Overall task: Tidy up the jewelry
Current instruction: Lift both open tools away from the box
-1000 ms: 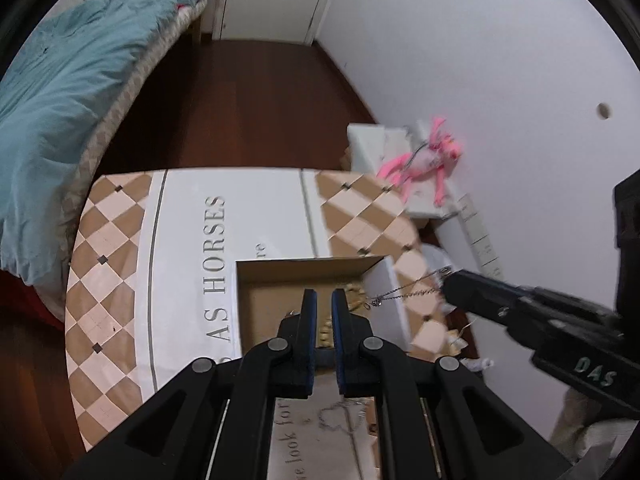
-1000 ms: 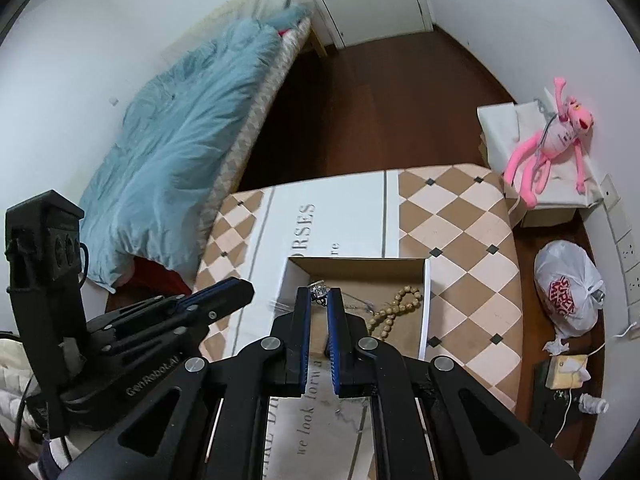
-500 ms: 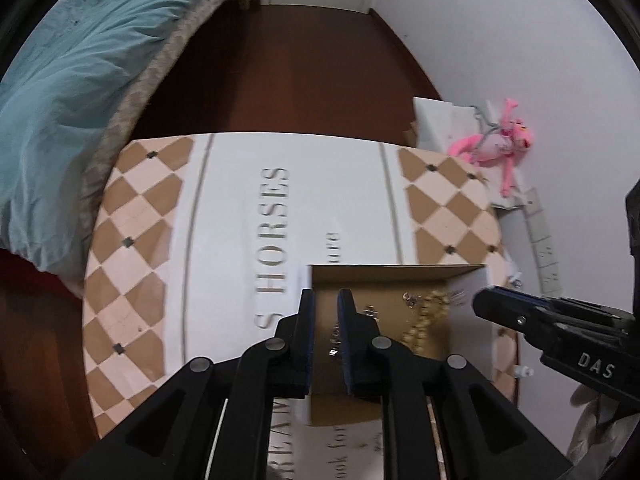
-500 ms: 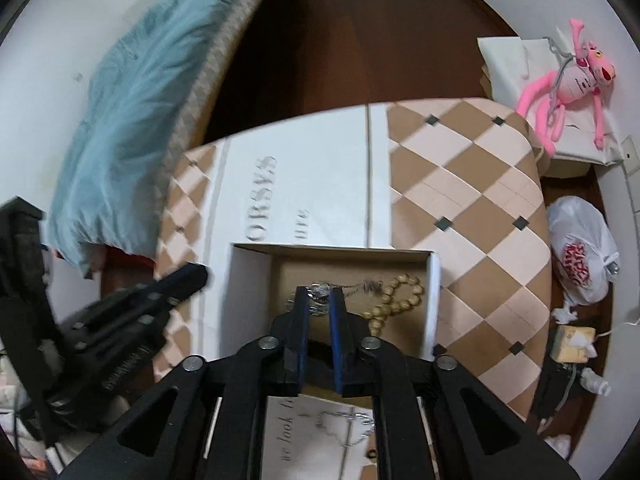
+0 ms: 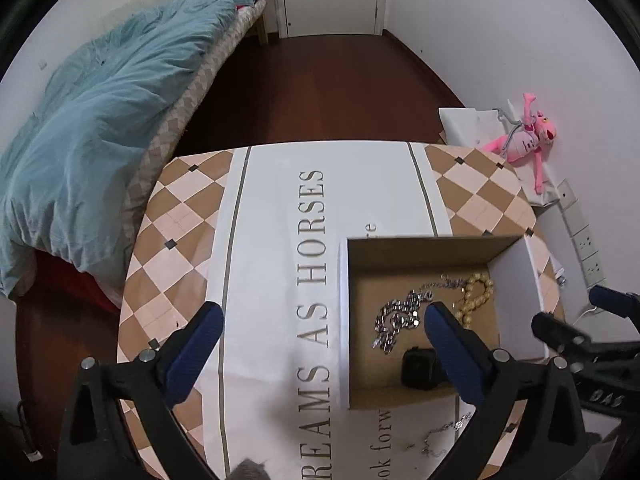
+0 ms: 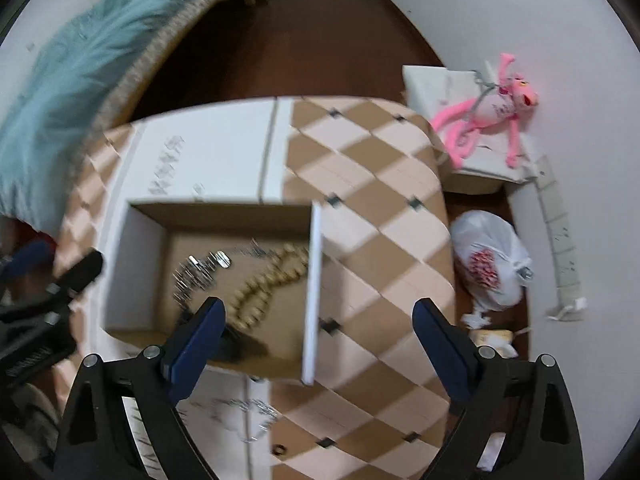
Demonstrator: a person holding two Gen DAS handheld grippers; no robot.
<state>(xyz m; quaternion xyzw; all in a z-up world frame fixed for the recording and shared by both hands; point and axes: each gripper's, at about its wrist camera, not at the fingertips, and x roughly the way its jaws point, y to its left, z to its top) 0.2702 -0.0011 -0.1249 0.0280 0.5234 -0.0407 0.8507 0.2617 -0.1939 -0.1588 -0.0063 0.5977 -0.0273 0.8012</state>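
box (image 5: 420, 252): open cardboard, on table | silver chain (image 5: 400, 316): heaped inside | bead bracelet (image 5: 476, 294): beside chain

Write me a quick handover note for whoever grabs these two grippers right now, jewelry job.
Left gripper: jaws just opened wide, nothing between them.
Right gripper: the same, open and empty.
Cardboard box: holds the silver chain, the bead bracelet and a dark watch-like item.
Done: chain is in the box.
Left: a thin chain lies on the tablecloth in front of the box, and a small ring-like piece beside it.
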